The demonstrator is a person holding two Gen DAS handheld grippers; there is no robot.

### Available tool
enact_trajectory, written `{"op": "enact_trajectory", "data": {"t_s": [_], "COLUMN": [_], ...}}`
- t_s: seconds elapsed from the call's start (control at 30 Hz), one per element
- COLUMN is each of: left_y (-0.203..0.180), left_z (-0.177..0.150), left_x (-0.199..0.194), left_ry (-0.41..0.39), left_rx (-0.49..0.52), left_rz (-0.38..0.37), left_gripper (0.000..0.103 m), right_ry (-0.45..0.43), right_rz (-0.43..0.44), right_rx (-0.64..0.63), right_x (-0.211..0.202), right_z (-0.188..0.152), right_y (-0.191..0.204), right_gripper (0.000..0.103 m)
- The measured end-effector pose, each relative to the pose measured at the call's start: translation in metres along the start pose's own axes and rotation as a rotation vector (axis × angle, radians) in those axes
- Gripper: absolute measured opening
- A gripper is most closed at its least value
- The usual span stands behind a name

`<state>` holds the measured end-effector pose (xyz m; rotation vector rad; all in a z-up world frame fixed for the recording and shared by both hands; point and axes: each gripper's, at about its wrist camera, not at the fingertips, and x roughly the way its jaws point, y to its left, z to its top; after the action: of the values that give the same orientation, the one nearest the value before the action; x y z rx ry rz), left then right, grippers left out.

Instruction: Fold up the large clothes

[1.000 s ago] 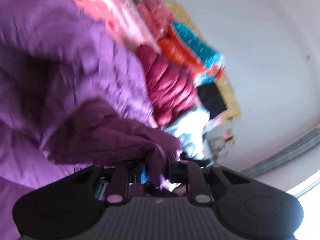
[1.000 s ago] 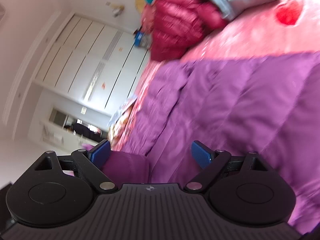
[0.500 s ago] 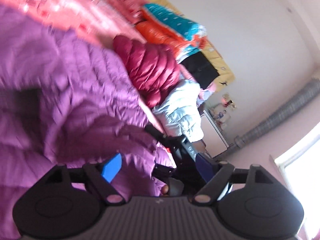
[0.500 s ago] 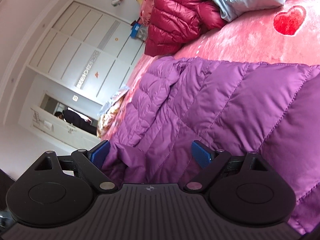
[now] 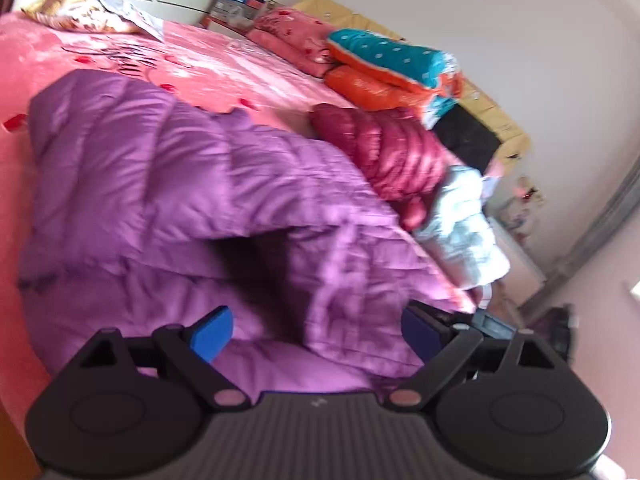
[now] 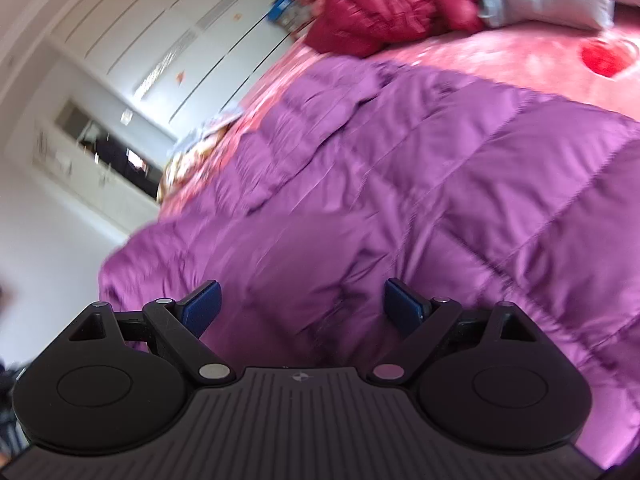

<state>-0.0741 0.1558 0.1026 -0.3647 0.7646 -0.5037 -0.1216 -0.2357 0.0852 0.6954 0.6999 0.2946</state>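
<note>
A purple quilted down jacket (image 5: 168,184) lies spread on a bed under a pink bedspread (image 5: 224,60) with red hearts, and it fills the middle of both wrist views. In the left wrist view the left tongs (image 5: 316,334) hover just above the jacket's near edge, their blue pads (image 5: 212,334) far apart and opening further, with purple fabric beneath the gap but nothing pinched. In the right wrist view the right tongs (image 6: 302,306) also stand wide over the jacket, gripping nothing. At two o'clock from the jacket, left view, a dark red puffer jacket (image 5: 384,148) lies beside a pale blue jacket (image 5: 464,220). Folded teal and orange quilts (image 5: 392,68) sit at one o'clock. A white wardrobe (image 6: 160,40) stands at ten o'clock in the right view.
</note>
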Motion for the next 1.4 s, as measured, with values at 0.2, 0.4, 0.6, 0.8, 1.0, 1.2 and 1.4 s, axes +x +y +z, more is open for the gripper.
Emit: {"op": "enact_trajectory", "data": {"t_s": [0.2,0.4,0.6,0.8,1.0,1.2,1.4], "left_y": [0.018,0.025,0.04,0.069,0.073,0.048,0.033], "left_z": [0.019,0.035,0.047,0.058,0.064,0.059,0.057], "left_x": [0.014,0.021,0.025,0.035,0.063,0.073,0.062], "left_ry": [-0.061,-0.11,-0.122,-0.148,-0.056,0.009,-0.044], "left_rx": [0.077,0.141,0.147,0.033,-0.031,0.076,0.164], "left_rz": [0.039,0.005,-0.099,-0.223,-0.348,-0.48,-0.542], "left_gripper": [0.091,0.091,0.091,0.091,0.091,0.092,0.092], "right_ry": [-0.003,-0.062,-0.305,-0.415,-0.339,-0.233,-0.154], "right_rz": [-0.09,-0.234,-0.417,-0.453,-0.511,-0.589,-0.621], "right_rx": [-0.055,-0.289,-0.713,-0.862,-0.833,-0.816,-0.753], "right_x": [0.013,0.02,0.02,0.047,0.106,0.165,0.194], "right_z": [0.007,0.016,0.046,0.11,0.16,0.166,0.159], "right_y": [0.016,0.061,0.138,0.167,0.143,0.113,0.09], "right_gripper": [0.065,0.026,0.017,0.016,0.015,0.015,0.026]}}
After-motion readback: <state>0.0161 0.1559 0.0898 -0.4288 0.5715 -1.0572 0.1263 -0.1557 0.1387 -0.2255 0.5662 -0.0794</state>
